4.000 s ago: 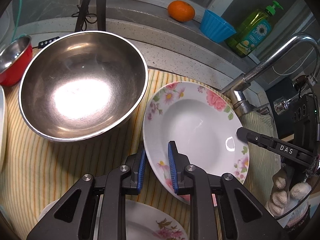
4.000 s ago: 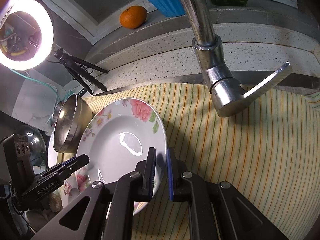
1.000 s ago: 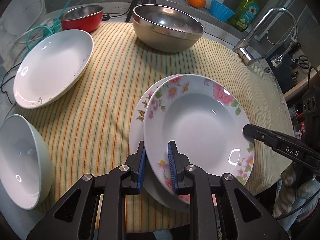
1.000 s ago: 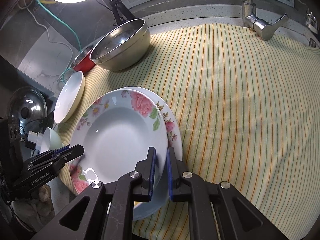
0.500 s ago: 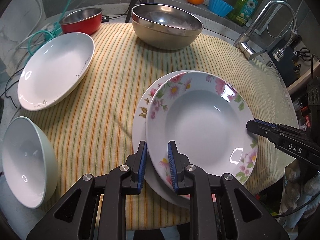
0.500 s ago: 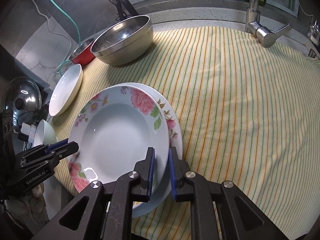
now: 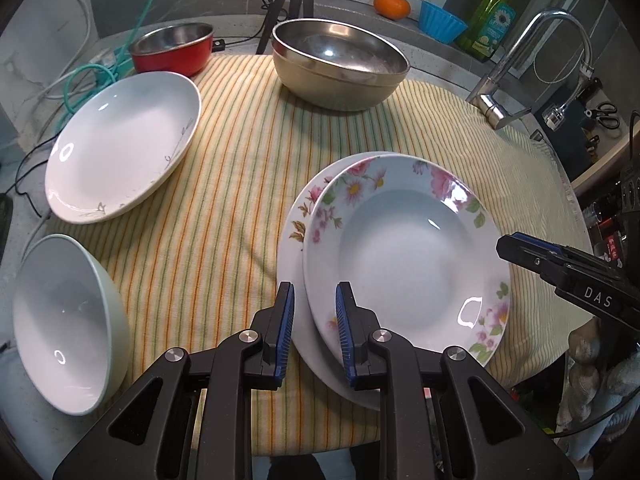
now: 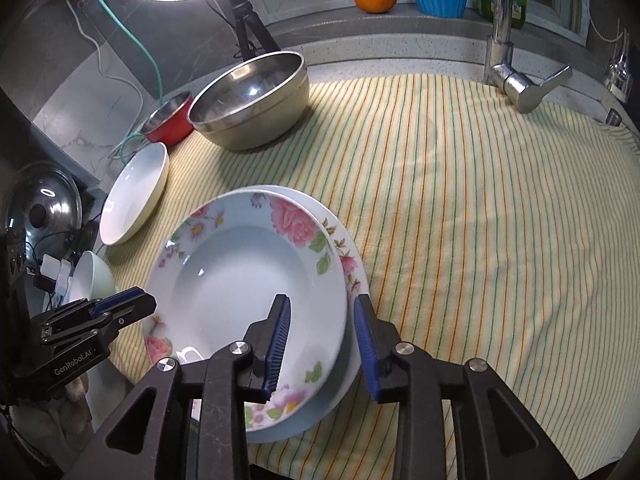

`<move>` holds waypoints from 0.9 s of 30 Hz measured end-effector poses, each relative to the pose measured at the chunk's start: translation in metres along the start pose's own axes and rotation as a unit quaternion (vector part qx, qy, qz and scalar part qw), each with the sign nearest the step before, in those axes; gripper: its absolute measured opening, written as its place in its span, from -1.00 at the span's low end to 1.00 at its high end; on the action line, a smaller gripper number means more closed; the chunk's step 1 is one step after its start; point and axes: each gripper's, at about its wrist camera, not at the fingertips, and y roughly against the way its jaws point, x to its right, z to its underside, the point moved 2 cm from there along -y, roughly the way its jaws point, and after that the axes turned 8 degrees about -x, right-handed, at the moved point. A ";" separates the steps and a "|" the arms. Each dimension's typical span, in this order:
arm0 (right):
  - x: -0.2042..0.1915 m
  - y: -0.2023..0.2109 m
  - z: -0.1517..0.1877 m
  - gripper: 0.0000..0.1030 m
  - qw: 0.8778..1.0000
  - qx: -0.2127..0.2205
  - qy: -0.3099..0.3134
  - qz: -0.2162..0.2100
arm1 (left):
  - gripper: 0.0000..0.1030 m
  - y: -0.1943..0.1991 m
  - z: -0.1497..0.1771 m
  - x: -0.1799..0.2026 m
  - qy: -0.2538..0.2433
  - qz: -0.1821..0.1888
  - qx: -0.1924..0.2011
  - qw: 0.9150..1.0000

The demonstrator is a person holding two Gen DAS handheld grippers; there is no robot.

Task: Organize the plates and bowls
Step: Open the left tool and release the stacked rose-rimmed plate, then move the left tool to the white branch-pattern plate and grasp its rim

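A floral-rimmed deep plate (image 7: pixel 404 256) lay on a second flowered plate (image 8: pixel 344 248) near the striped worktop's (image 8: pixel 480 220) front. Left tongs (image 7: pixel 315 320) pinched its rim; right tongs (image 8: pixel 322 340) were opening around it.

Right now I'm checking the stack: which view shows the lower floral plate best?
The right wrist view: lower floral plate shows its uncovered rim. The left wrist view shows only a left-side crescent.

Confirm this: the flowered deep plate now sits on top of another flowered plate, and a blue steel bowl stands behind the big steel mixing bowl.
One detail is wrong: the small bowl behind the big steel mixing bowl is red outside, not blue, as the left wrist view shows. The rest holds: the flowered deep plate sits on another flowered plate.
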 end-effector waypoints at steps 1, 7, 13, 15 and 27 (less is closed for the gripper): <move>-0.001 0.002 0.000 -0.42 1.000 0.003 0.000 0.000 | -0.63 0.002 0.000 -0.001 0.000 0.002 0.002 1.000; -0.013 0.017 -0.002 -0.25 0.999 0.033 0.002 -0.003 | -0.61 0.022 -0.004 -0.004 -0.008 0.015 0.020 1.000; -0.036 0.034 -0.005 0.15 0.998 0.061 0.018 -0.013 | -0.38 0.038 -0.009 -0.012 -0.010 0.018 0.031 0.999; -0.044 0.036 -0.007 0.22 0.998 0.062 0.029 -0.014 | -0.38 0.043 -0.011 -0.016 0.000 0.018 0.035 0.999; -0.055 0.019 -0.030 0.22 0.998 0.007 0.058 -0.030 | -0.38 0.062 -0.018 -0.040 0.073 -0.012 0.067 0.995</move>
